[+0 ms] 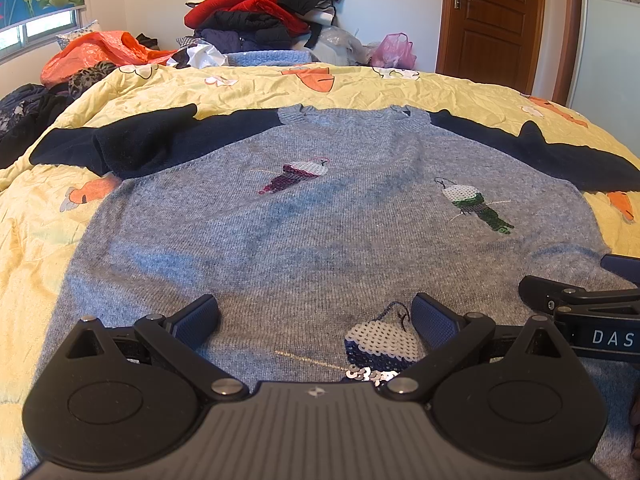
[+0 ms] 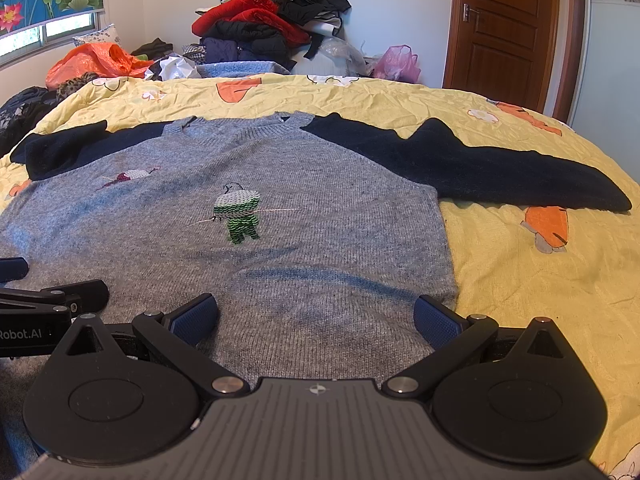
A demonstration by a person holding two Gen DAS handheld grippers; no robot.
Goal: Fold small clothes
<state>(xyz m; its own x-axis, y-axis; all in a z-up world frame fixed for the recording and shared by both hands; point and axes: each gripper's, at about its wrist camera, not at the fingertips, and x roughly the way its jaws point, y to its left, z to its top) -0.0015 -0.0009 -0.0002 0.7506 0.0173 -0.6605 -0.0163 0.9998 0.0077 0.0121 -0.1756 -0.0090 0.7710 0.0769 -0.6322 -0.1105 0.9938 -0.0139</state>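
A small grey knit sweater (image 1: 304,236) with dark navy sleeves and sequin birds lies flat, front up, on the yellow quilt; it also shows in the right wrist view (image 2: 320,200). Its left sleeve (image 1: 132,144) is bent back on itself; its right sleeve (image 2: 480,168) is stretched out to the right. My left gripper (image 1: 314,316) is open and empty over the sweater's hem, beside a sequin bird (image 1: 380,348). My right gripper (image 2: 316,316) is open and empty over the hem near the sweater's right edge. Each gripper shows at the edge of the other's view.
The yellow quilt (image 2: 520,280) with orange carrot prints covers the bed. A pile of clothes (image 1: 260,16) and plastic bags (image 1: 100,52) lie at the far side. A wooden door (image 1: 492,20) stands at the back right.
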